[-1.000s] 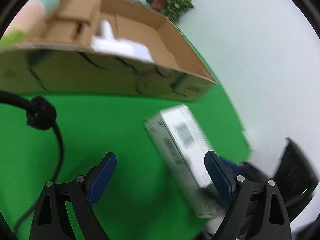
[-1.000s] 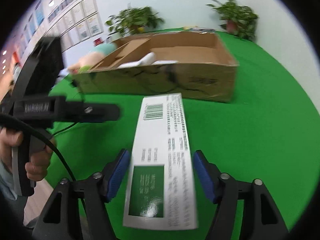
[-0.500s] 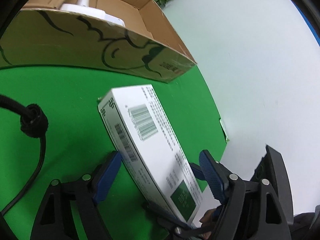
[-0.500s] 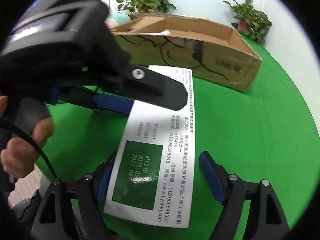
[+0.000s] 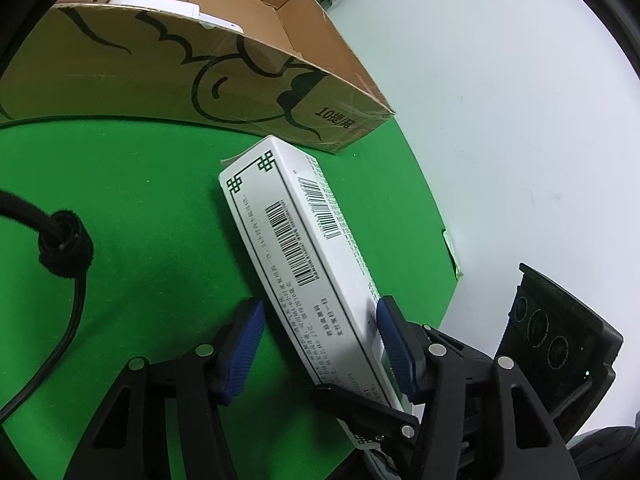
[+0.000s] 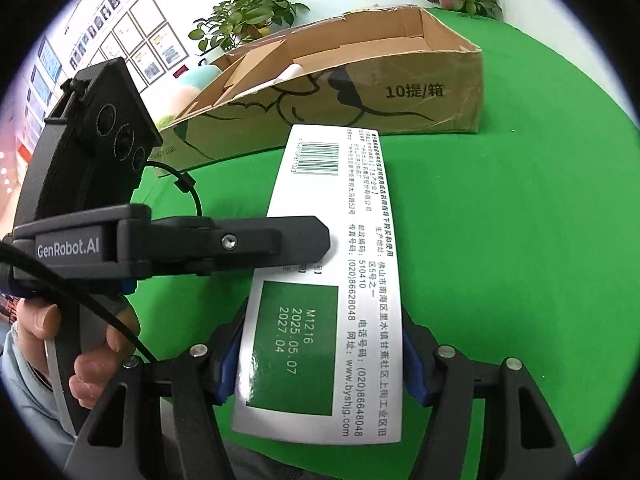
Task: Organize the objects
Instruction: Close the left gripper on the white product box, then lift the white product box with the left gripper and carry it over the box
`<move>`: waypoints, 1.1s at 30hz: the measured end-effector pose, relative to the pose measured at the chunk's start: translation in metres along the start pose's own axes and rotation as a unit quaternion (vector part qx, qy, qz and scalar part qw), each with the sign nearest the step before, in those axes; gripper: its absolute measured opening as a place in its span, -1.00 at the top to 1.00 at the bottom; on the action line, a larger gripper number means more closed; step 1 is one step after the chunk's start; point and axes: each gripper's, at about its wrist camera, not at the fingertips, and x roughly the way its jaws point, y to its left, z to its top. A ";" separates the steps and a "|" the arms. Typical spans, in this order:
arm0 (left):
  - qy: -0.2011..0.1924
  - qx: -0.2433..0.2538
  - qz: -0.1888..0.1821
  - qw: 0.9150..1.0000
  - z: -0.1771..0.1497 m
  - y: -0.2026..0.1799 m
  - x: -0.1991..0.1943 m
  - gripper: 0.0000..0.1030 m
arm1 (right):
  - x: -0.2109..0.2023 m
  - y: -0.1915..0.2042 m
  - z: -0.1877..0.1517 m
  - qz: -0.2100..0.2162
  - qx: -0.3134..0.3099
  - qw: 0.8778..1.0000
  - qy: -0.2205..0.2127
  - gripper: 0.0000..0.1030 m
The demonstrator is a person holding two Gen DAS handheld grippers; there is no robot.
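Note:
A long white carton [image 6: 340,248] with barcodes and a green label is held above the green table. My right gripper [image 6: 322,354] is shut on its near end, both blue pads against its sides. The carton also shows in the left wrist view [image 5: 304,264], lying between my left gripper's [image 5: 320,348] fingers. The right pad [image 5: 394,344] touches the carton; the left pad [image 5: 244,344] stands a little apart from it. The left gripper's finger [image 6: 256,240] crosses over the carton in the right wrist view.
An open cardboard box [image 5: 200,76] holding a white item [image 5: 168,0] and smaller cartons stands behind the carton on the green table [image 5: 120,200]; it also shows in the right wrist view [image 6: 360,92]. Potted plants [image 6: 244,16] line the back wall. A black cable [image 5: 64,264] hangs at left.
My left gripper has moved in around the carton and narrowed its jaws on it. My right gripper's pads have closed onto the carton's sides.

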 end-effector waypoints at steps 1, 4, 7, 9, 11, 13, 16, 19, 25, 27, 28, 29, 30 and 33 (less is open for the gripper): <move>0.002 0.000 0.000 1.000 0.001 0.002 0.000 -0.02 | 0.000 0.002 -0.001 -0.003 -0.004 1.000 0.001 -0.22; 0.003 0.004 0.003 1.000 0.005 0.004 -0.003 0.06 | 0.001 0.010 -0.006 -0.016 -0.020 1.000 0.003 -0.26; 0.001 0.008 0.005 1.000 0.011 0.009 -0.007 0.10 | 0.005 0.019 -0.004 -0.025 -0.052 0.998 0.019 -0.36; 0.003 0.006 0.004 1.000 0.016 0.013 -0.009 0.12 | 0.008 0.022 -0.002 -0.030 -0.067 0.997 0.028 -0.36; 0.003 0.006 0.005 1.000 0.021 0.016 -0.012 0.14 | 0.010 0.022 0.004 -0.032 -0.073 0.996 0.030 -0.37; -0.003 0.011 0.009 1.000 0.027 0.018 -0.017 0.16 | 0.009 0.024 0.011 -0.035 -0.081 0.996 0.024 -0.37; -0.015 0.017 0.016 1.000 0.035 0.023 -0.028 0.18 | 0.009 0.028 0.020 -0.036 -0.089 0.995 0.015 -0.37; -0.023 0.022 0.022 0.999 0.042 0.029 -0.038 0.20 | 0.010 0.033 0.022 -0.029 -0.091 0.995 0.007 -0.35; -0.055 0.049 0.031 0.997 0.059 0.029 -0.067 0.22 | -0.004 0.042 0.029 -0.026 -0.094 0.995 -0.031 -0.32; -0.067 0.062 0.036 0.995 0.067 0.027 -0.077 0.22 | -0.007 0.045 0.035 -0.024 -0.097 0.994 -0.045 -0.32; -0.074 0.067 0.038 0.994 0.071 0.026 -0.082 0.23 | -0.009 0.048 0.039 -0.023 -0.097 0.994 -0.054 -0.32; -0.080 0.070 0.039 0.994 0.075 0.026 -0.087 0.23 | -0.011 0.051 0.042 -0.024 -0.098 0.993 -0.063 -0.32; -0.085 0.072 0.040 0.993 0.079 0.027 -0.090 0.24 | -0.014 0.052 0.042 -0.023 -0.097 0.993 -0.068 -0.32; -0.096 0.078 0.043 0.991 0.089 0.023 -0.095 0.24 | -0.018 0.055 0.048 -0.022 -0.097 0.992 -0.083 -0.32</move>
